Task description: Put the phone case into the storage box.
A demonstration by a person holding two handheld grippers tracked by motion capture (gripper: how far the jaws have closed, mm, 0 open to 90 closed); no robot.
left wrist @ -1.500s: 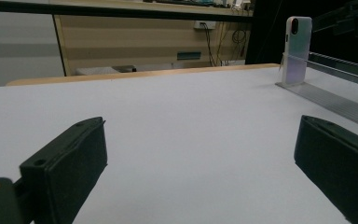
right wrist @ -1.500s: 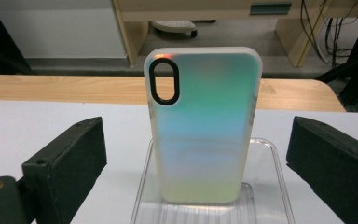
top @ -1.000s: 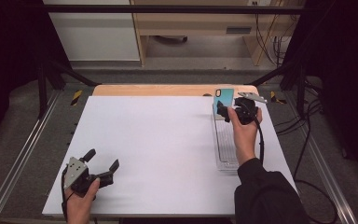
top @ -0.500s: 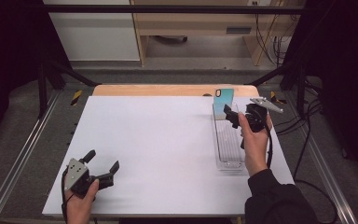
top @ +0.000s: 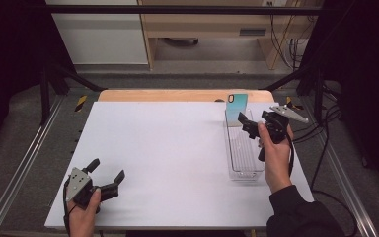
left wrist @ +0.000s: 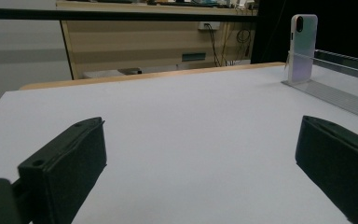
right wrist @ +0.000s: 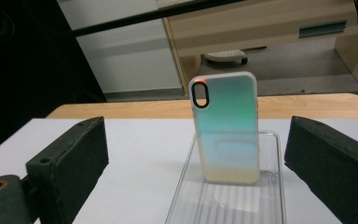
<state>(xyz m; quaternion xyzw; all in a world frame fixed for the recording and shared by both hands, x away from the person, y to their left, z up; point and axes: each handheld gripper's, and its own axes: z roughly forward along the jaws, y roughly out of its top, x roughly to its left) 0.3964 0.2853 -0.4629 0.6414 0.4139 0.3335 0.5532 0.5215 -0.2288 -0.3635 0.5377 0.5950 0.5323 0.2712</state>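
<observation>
Right gripper (top: 254, 126) backs off rightward from the phone case (top: 237, 109) standing upper right in the clear tray (top: 244, 170), jaws wide, empty; retreat straight, avoid tipping it.

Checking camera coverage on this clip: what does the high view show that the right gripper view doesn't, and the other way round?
High view alone: both hands, the left gripper open and apart from everything at the near left of the white table, and the right gripper open beside the clear tray.
Right gripper view alone: the phone case's black camera cutout and its green-to-yellow fade, seen close up.
Both: the phone case standing upright at the tray's far end, touched by neither gripper.
</observation>
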